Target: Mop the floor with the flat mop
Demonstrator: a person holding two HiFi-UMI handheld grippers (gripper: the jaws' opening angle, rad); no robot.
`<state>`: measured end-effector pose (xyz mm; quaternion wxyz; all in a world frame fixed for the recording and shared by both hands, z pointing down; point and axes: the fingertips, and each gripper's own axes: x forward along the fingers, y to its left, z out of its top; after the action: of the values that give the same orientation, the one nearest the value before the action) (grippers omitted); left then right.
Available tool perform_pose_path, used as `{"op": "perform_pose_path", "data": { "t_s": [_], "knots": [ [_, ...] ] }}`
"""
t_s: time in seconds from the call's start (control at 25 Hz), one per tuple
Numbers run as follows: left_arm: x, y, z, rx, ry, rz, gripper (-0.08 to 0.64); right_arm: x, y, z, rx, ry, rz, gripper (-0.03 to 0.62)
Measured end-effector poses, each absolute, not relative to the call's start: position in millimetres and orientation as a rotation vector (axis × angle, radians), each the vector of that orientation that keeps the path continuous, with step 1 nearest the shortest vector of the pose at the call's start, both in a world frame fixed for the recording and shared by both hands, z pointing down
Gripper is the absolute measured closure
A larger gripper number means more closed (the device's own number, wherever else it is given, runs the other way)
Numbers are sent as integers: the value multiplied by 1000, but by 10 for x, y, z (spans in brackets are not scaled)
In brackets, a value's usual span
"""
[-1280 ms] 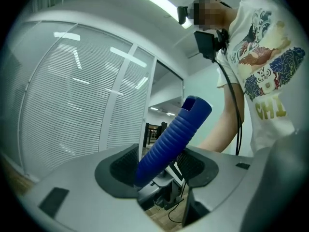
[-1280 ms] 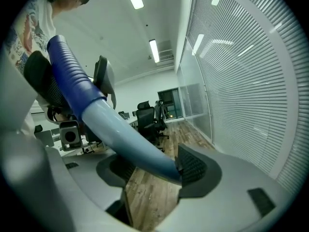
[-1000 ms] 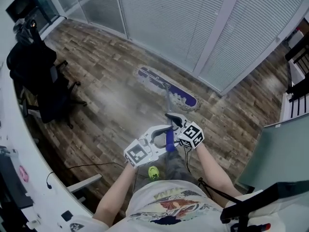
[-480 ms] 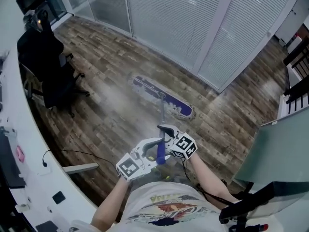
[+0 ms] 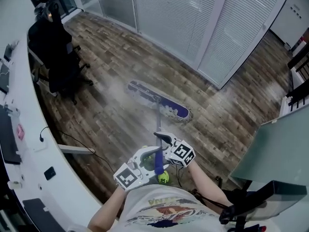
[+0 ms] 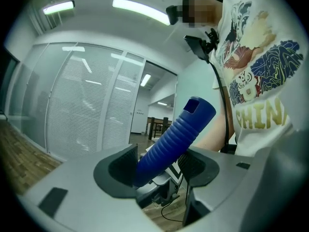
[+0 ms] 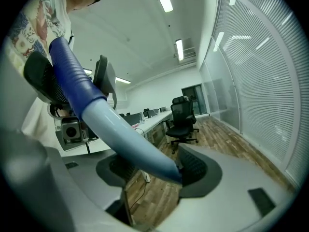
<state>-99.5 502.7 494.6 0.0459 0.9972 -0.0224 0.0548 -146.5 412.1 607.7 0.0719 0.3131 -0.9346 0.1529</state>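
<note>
Seen from above, a person stands on a wood-plank floor (image 5: 111, 129) and holds a flat mop with two hand-held grippers. The left gripper (image 5: 153, 159) is clamped on the blue grip (image 5: 158, 165) at the top of the handle. Its own view shows the ribbed blue grip (image 6: 178, 132) wedged between the two dark pads of the left gripper (image 6: 159, 166). The right gripper (image 5: 162, 139) sits just below on the handle, closed around the pale pole (image 5: 157, 122). In its own view the pole (image 7: 120, 134) runs slantwise between the pads of the right gripper (image 7: 154, 170).

Stacking the two holds this way probably lets the upper one steady the handle while the lower one pushes and steers. The mop head (image 5: 157, 100) lies flat on the floor ahead of the person, set at an angle to the planks, near a glass wall with blinds (image 5: 183, 18). A pale sheen on the boards (image 5: 113, 93) beside it looks like wet floor (this is a guess). A black office chair (image 5: 55, 52) and a long white desk (image 5: 29, 144) stand at the left, well apart from the mop.
</note>
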Motion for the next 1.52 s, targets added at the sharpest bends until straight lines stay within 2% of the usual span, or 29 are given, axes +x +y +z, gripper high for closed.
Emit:
{"op": "perform_pose_path", "data": {
  "t_s": [0.32, 0.76, 1.12, 1.52],
  "knots": [
    [-927, 5763, 4844, 3006, -176, 139, 325, -1474, 4913, 6004, 825, -2859, 460, 351],
    [-832, 5737, 4886, 3040, -121, 145, 327, -1417, 4891, 6049, 748, -2860, 444, 344],
    [-1075, 5118, 4773, 3018, -176, -27, 325, -1621, 4322, 6010, 707, -2863, 396, 345],
    [-1168, 3631, 4723, 3020, -149, -99, 325, -1662, 2821, 5970, 798, -2827, 427, 344]
  ]
}}
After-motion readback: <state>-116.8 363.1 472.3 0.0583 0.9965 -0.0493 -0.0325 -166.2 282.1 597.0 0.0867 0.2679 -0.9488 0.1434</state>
